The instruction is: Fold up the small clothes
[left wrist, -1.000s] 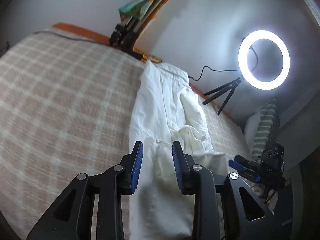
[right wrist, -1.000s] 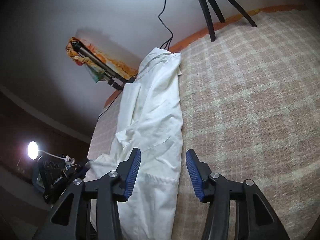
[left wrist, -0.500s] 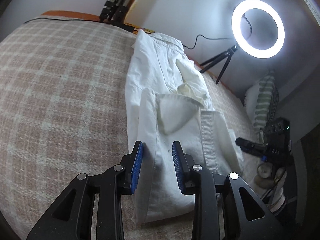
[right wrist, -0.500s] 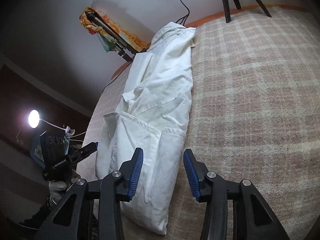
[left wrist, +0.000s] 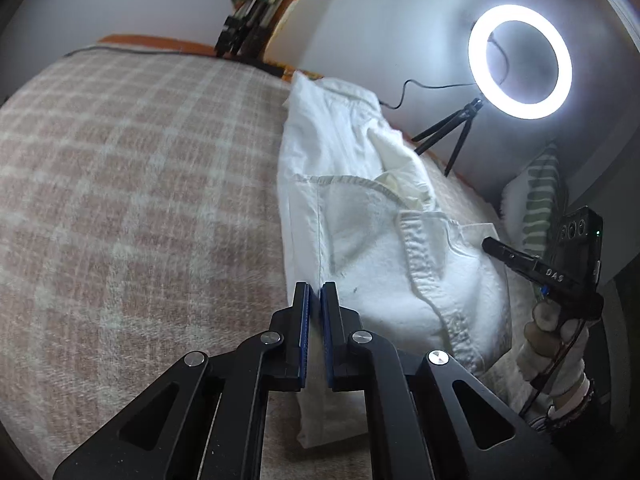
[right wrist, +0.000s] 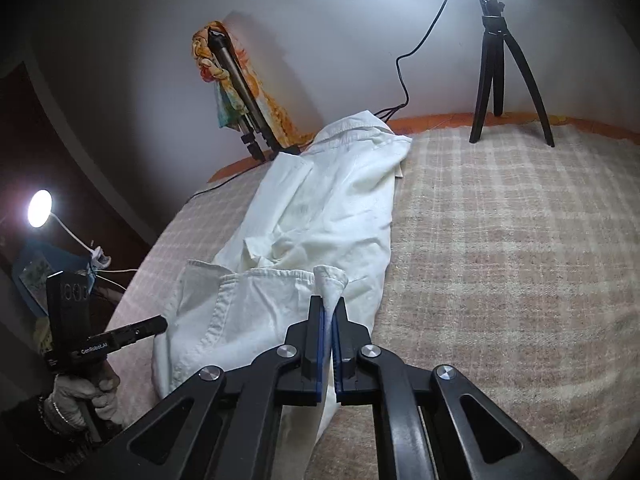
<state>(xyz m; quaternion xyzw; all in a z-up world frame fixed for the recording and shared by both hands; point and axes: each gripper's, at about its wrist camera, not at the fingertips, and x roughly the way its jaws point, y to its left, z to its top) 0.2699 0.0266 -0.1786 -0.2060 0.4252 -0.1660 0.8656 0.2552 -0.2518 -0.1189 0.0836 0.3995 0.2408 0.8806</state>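
With both side folds apparently made (a long strip), the left gripper and right gripper pinch the white shirt hem on the checked blanket, jaws just closed; the lengthwise fold remains.

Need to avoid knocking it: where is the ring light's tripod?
In the right wrist view the tripod stands at the bed's far edge by the wall, right of the white shirt.

place: home bedroom | evidence: checked blanket, pillow, ring light
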